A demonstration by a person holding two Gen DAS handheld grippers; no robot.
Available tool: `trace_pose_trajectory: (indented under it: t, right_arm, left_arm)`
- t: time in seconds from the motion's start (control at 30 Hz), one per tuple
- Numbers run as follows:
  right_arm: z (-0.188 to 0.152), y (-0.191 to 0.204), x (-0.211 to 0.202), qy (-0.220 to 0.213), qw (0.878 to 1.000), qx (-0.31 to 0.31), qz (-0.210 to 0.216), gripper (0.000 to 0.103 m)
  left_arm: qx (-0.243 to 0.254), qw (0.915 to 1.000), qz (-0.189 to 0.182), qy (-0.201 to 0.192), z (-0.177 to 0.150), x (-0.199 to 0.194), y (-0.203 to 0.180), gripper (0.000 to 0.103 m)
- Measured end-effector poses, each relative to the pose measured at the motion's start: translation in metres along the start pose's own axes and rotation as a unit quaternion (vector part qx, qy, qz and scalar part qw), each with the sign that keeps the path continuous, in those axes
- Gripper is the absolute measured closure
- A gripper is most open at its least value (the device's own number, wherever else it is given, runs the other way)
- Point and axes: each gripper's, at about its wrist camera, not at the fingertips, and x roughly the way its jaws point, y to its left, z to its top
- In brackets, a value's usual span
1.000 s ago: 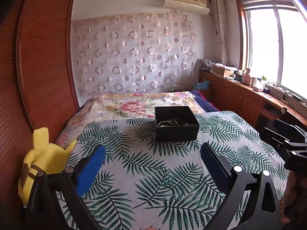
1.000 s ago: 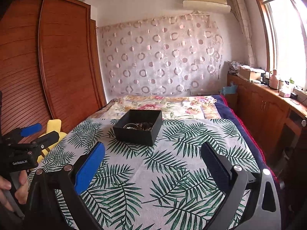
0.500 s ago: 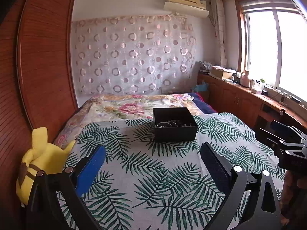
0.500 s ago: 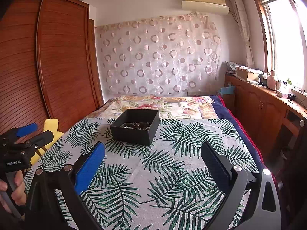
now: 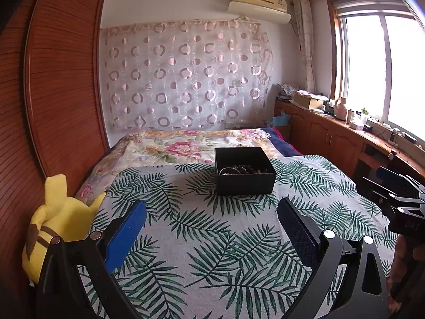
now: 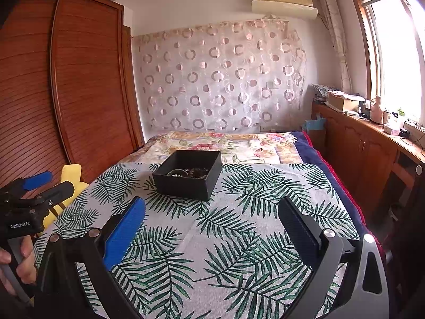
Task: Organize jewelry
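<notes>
Black box (image 5: 245,171) with tangled jewelry (image 5: 243,170) inside sits on the leafy bedspread (image 5: 212,239); left gripper (image 5: 211,227) and right gripper (image 6: 211,224) hover near it, jaws spread wide, both empty.

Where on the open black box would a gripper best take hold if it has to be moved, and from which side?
Likely the black box is best taken by one upright side wall, coming down from above. It has no lid or handle, so the thin rim is the only part a jaw could straddle. The near wall seems closest to both the left gripper and right gripper, both open. The jewelry lies low inside.
</notes>
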Motion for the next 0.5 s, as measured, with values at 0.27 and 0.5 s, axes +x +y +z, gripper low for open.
trace_pose_trajectory:
  t: [0.27,0.5]
  right_arm:
    - [-0.0002,-0.0004,-0.0001,0.001,1.000,0.000,-0.001,0.002]
    - [-0.0030,0.0024,0.0038,0.003,1.000,0.000,-0.001,0.002]
  left_arm:
    - [0.002,1.0000,-0.001,0.002,-0.0011,0.0022,0.0007,0.007]
    - [0.002,1.0000,-0.001,0.002,-0.0017,0.0025,0.0008,0.008]
